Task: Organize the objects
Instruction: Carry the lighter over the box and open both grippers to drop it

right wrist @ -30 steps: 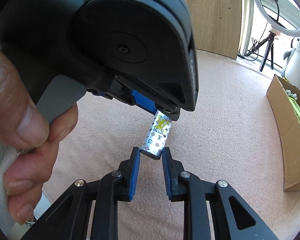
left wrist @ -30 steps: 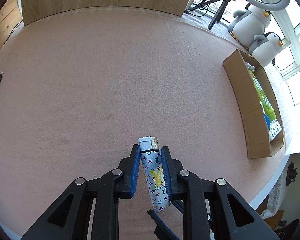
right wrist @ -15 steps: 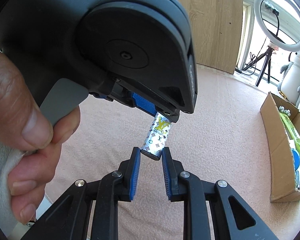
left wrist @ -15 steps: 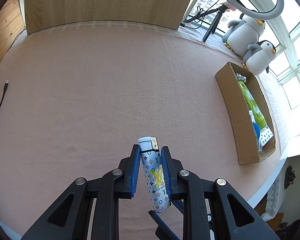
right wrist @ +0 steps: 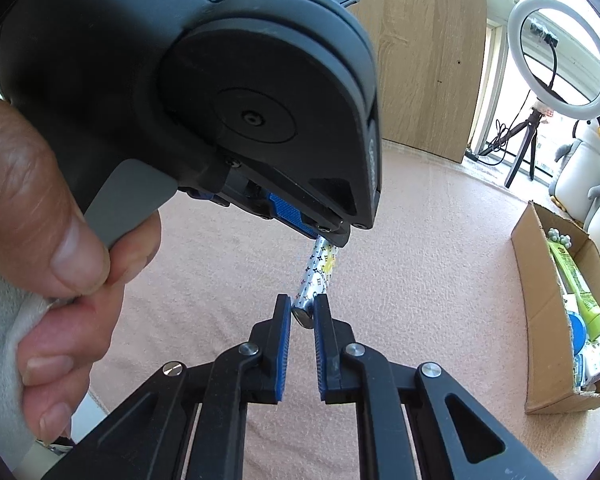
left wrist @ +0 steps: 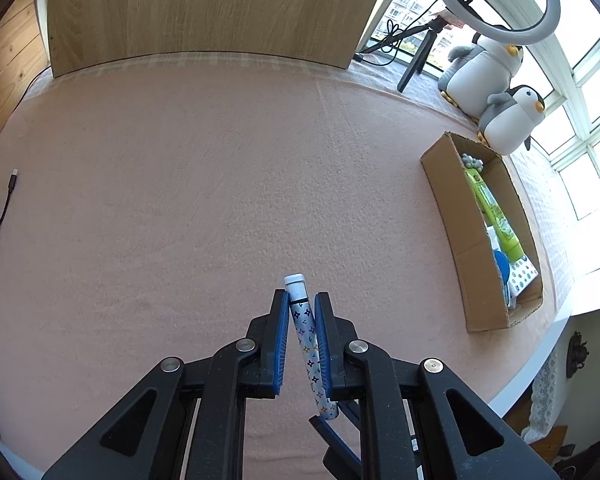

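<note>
there was one patterned lighter, one cardboard box, two plush penguins, one ring light on a tripod, and one wooden panel. in the box lay one green tube and one blue round thing; its other contents could not be counted. two grippers were there, left and right, and one hand.

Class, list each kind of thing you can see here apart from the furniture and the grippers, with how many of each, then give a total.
Lighter: 1
Cardboard box: 1
Plush penguins: 2
Ring light: 1
Green tube in the box: 1
Total: 6
</note>
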A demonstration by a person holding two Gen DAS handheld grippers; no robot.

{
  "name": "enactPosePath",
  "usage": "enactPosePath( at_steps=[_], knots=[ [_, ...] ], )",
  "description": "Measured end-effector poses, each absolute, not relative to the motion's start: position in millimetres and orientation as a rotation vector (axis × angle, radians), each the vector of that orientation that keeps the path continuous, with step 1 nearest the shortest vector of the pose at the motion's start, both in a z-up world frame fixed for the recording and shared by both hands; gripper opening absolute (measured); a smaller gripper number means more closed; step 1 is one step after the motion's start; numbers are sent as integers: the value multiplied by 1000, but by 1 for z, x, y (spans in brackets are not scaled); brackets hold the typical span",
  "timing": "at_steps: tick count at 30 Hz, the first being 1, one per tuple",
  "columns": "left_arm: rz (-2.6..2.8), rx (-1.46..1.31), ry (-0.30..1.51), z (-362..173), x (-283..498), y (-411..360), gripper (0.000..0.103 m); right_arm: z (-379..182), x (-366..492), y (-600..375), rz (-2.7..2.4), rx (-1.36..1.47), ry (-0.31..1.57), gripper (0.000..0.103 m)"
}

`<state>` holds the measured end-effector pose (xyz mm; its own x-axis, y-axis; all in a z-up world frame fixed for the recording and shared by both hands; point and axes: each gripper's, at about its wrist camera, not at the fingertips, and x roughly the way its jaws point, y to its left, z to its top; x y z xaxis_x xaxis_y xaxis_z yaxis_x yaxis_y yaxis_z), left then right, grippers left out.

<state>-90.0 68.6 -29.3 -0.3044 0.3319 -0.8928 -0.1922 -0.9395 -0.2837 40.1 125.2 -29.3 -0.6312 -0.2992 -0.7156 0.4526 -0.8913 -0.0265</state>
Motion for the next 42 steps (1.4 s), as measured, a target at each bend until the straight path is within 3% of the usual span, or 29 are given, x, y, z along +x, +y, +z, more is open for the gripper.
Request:
enactPosePath(
  at_steps=[8, 19, 42],
  knots=[
    [2274, -1644, -181, -42, -92, 74, 14, -36, 38, 130, -2494, 1091, 255, 10],
    [2278, -1553, -123, -7, -95, 101, 14, -15, 43, 136, -2569, 1007, 294, 10],
    [2055, -1361, 140, 31, -96, 331, 14, 16, 25, 286, -2908, 1006, 148, 9]
  ],
)
